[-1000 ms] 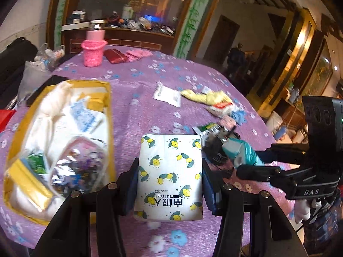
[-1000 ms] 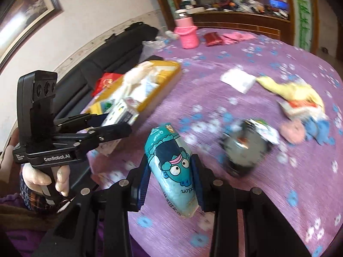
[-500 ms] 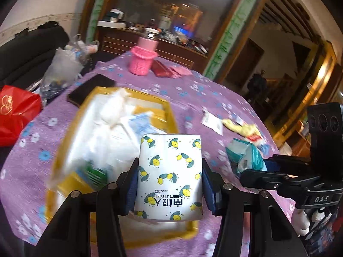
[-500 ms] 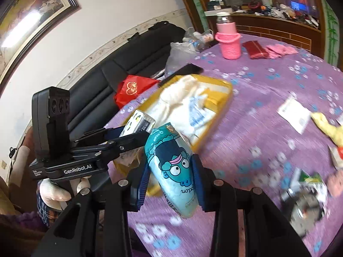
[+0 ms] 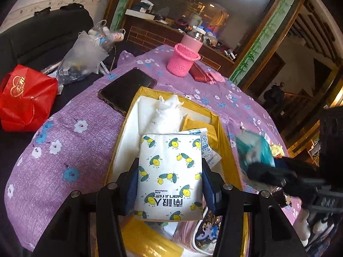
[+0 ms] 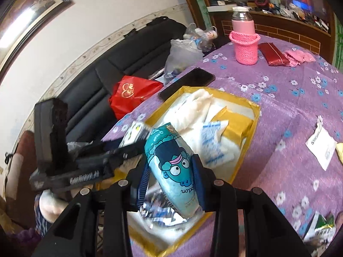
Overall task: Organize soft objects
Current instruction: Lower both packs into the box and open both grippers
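My left gripper [image 5: 169,182] is shut on a white tissue pack [image 5: 169,171] printed with lemons, held over the yellow box [image 5: 225,141]. My right gripper [image 6: 170,177] is shut on a teal tissue pack [image 6: 173,167] with a cartoon face, above the same yellow box [image 6: 246,141]. The box holds white cloth [image 6: 193,107], a yellow packet [image 6: 233,126] and small blue-printed sachets. In the left wrist view the right gripper [image 5: 268,171] and its teal pack [image 5: 255,150] appear blurred at the right. The right wrist view shows the left gripper [image 6: 133,137] at the left with its pack.
A black phone [image 5: 126,90] lies beside the box's far corner. A pink knitted holder with a bottle [image 6: 245,45], a red wallet [image 6: 273,54] and pink cloth [image 6: 299,56] sit at the back. A red bag [image 5: 23,98] and a plastic bag [image 5: 83,57] rest on the dark sofa. Loose packets [image 6: 321,147] lie right.
Both grippers have swept leftward across the purple tablecloth with their tissue packs, from beside the box to over it. The grips are unchanged.
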Tool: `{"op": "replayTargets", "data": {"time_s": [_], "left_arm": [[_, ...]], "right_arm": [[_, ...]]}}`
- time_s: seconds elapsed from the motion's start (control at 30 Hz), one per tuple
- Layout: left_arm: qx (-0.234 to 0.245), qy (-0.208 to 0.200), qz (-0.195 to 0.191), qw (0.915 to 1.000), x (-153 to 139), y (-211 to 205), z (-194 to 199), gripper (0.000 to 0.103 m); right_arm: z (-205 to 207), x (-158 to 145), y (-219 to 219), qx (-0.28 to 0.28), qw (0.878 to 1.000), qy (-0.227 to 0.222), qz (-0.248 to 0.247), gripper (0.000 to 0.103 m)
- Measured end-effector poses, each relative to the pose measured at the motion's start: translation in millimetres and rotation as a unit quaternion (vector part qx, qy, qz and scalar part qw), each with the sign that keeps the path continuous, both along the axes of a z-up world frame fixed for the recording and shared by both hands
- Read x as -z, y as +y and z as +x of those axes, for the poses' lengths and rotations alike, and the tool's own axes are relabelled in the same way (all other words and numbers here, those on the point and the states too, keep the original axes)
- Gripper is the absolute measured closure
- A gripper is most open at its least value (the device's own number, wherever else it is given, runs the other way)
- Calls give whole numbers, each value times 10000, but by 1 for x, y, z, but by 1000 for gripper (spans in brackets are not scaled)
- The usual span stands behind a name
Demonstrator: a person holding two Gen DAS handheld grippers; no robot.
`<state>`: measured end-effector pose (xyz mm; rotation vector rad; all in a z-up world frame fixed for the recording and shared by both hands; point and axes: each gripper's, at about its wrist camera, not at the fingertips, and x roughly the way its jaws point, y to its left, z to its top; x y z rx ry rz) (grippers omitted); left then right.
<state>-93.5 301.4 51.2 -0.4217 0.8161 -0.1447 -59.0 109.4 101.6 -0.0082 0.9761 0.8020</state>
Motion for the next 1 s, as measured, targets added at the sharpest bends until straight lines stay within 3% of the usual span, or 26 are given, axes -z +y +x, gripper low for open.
{"op": "replayTargets", "data": {"time_s": [0.27,0.33,0.47,0.73,0.9,1.0], "left_arm": [[90,126,-38,9999,6,-14,21,47],[31,180,0,9998,7,-14,25,39],[-73,194,-272,9994,9,-6,25,31],[-328,-99,-539,9980,-6,5,7,26],[-582,-318,-194,9976,-20,2,-10,22],[-746,-424,56,9963,-26,0,-19,20]], "right_arm": [[47,23,22,309,9989,137,-338,64],[54,29,24,390,9983,129,-405,58],[64,36,21,510,9980,329,-176,47],[58,29,10,470,9978,379,257,45],[51,22,1,477,9964,403,575,44],[48,13,-5,535,9942,344,867,33]]}}
